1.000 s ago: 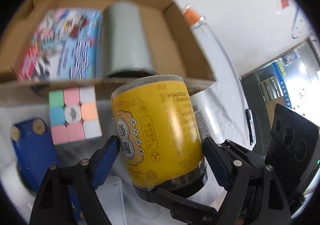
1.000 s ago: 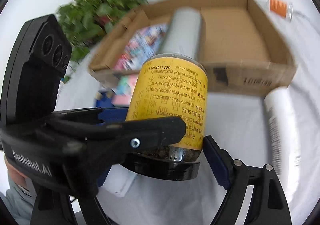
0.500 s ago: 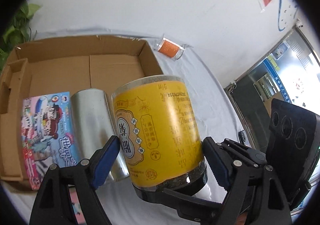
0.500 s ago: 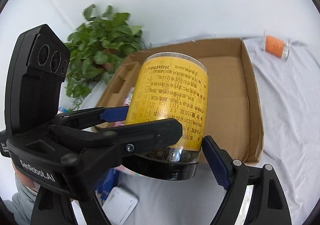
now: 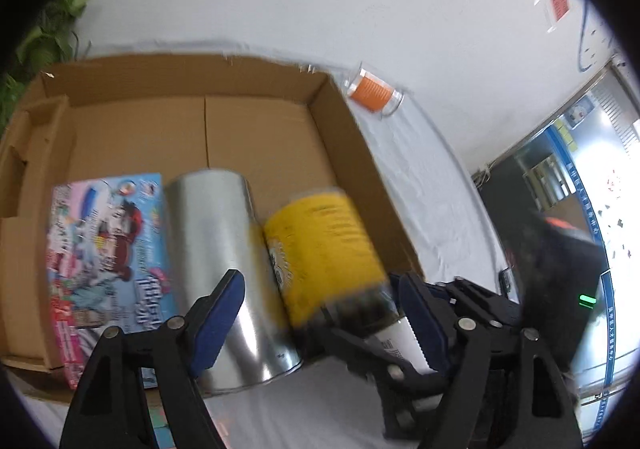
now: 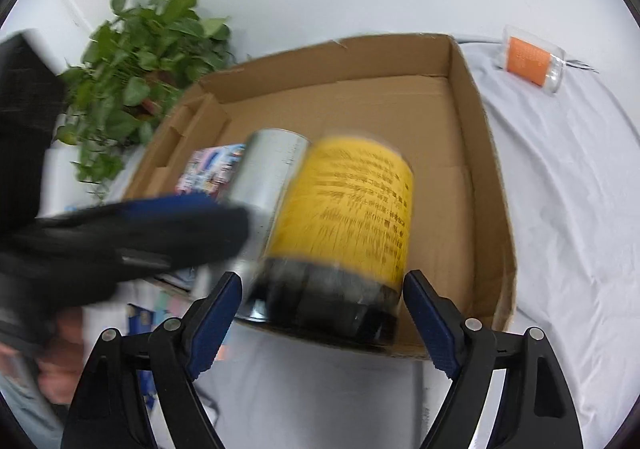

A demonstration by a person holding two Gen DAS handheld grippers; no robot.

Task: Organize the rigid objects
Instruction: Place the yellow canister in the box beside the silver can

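Note:
The yellow-labelled jar (image 6: pixel 344 217) with a black lid hangs tilted over the front edge of the cardboard box (image 6: pixel 480 169), blurred as it swings. My right gripper (image 6: pixel 322 289) is shut on the jar's lid end. In the left wrist view the jar (image 5: pixel 320 249) sits ahead of the left gripper (image 5: pixel 318 299), whose jaws are closing and whose pads do not touch it. Seen from the right wrist, the left gripper (image 6: pixel 140 237) is a dark blur off to the jar's left. A silver can (image 5: pixel 216 249) lies in the box right beside the jar.
A colourful flat pack (image 5: pixel 104 249) lies in the box left of the can; the box's right half is bare cardboard. An orange-labelled clear jar (image 6: pixel 532 61) lies on the white cloth (image 6: pixel 560 209) behind the box. A potted plant (image 6: pixel 148 77) stands at the left. A white bottle (image 5: pixel 396 341) lies before the box.
Both grippers carried the jar forward over the box. The left gripper has let go and pulled off to the left; the jar now tilts in the right gripper alone.

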